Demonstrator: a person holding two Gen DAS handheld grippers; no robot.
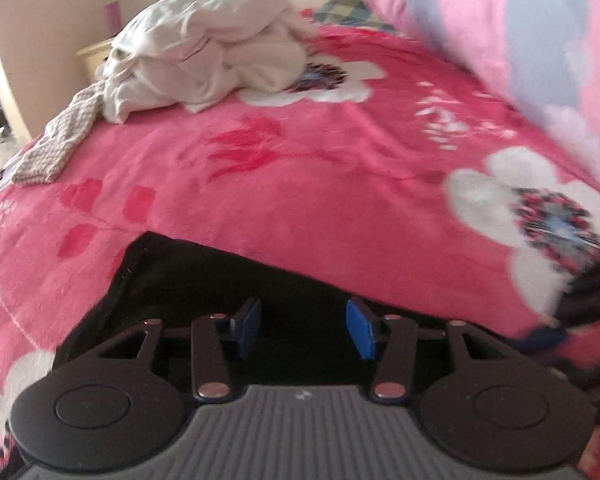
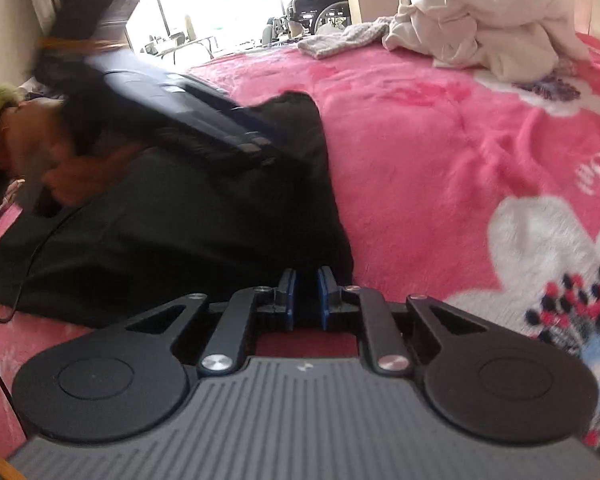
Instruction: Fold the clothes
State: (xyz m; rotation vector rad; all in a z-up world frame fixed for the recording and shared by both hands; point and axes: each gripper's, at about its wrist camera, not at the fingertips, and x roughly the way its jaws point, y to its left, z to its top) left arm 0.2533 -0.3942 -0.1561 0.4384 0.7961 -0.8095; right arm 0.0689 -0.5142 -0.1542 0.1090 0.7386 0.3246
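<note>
Right now your right gripper has its blue pads drawn nearly together at the near corner of the black garment, apparently pinching its hem, though the cloth there is too dark to see between them. That fits pinning or picking up the corner so the fold has an anchor. Your left gripper is spread about halfway, nothing between its pads, hanging over the same garment's far edge; blurred in the right wrist view, so likely mid-reach for the next grab.

The garment lies flat on the pink flowered blanket, near the bed's front edge, with bare blanket around it, so there is room to fold. Looks like an early step: it is spread out, with no finished fold showing.

A heap of white clothes sits toward the bed's far corner, well apart, probably waiting its turn. A grey knit piece lies just beside the heap along the bed's side edge. A pink and blue quilt bulks up along the other side.

Close the left only once cloth is truly between the pads.
</note>
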